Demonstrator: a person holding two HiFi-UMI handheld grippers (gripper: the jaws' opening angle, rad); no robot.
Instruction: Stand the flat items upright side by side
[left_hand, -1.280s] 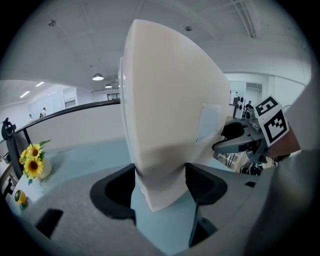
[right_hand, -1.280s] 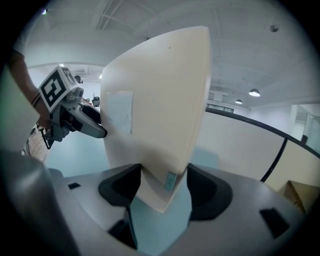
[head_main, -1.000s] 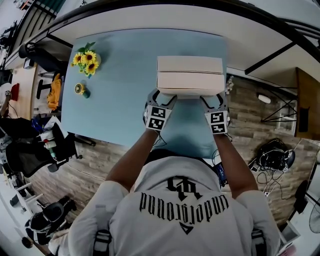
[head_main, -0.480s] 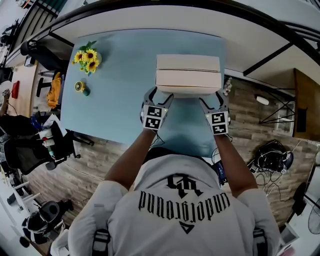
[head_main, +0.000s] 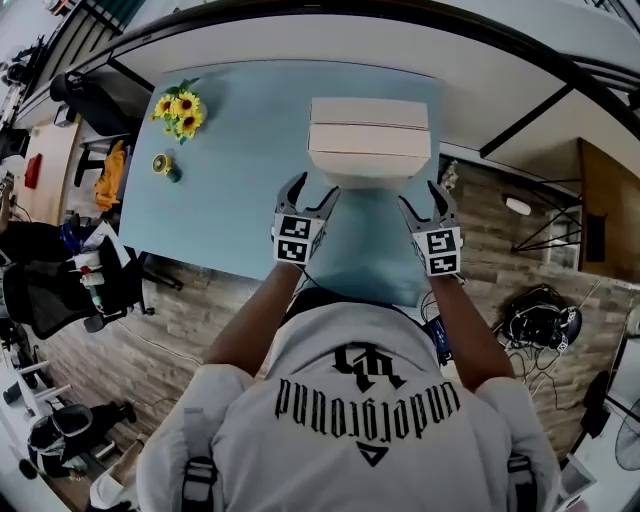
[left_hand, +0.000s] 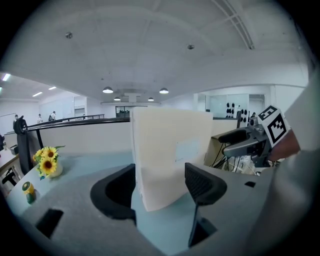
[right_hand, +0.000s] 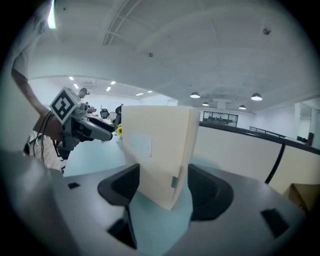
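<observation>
Two cream flat boxes (head_main: 370, 140) stand upright on edge on table (head_main: 230, 190), broad faces touching, right of table's middle, toward its far edge. Left tongs (head_main: 311, 192) over table at near left corner of boxes: jaws wide, box corner between them, pads not pressing. Right tongs (head_main: 424, 198) over table at near right corner: jaws wide, just been closing a little, box corner between them, not gripped. Sunflower vase (head_main: 178, 108) near table's far left corner; small yellow jar (head_main: 160, 165) just nearer, by table's left edge.

Flat items (head_main: 370, 140) are cream, table (head_main: 240, 160) pale blue, sunflowers (head_main: 178, 108) yellow.
</observation>
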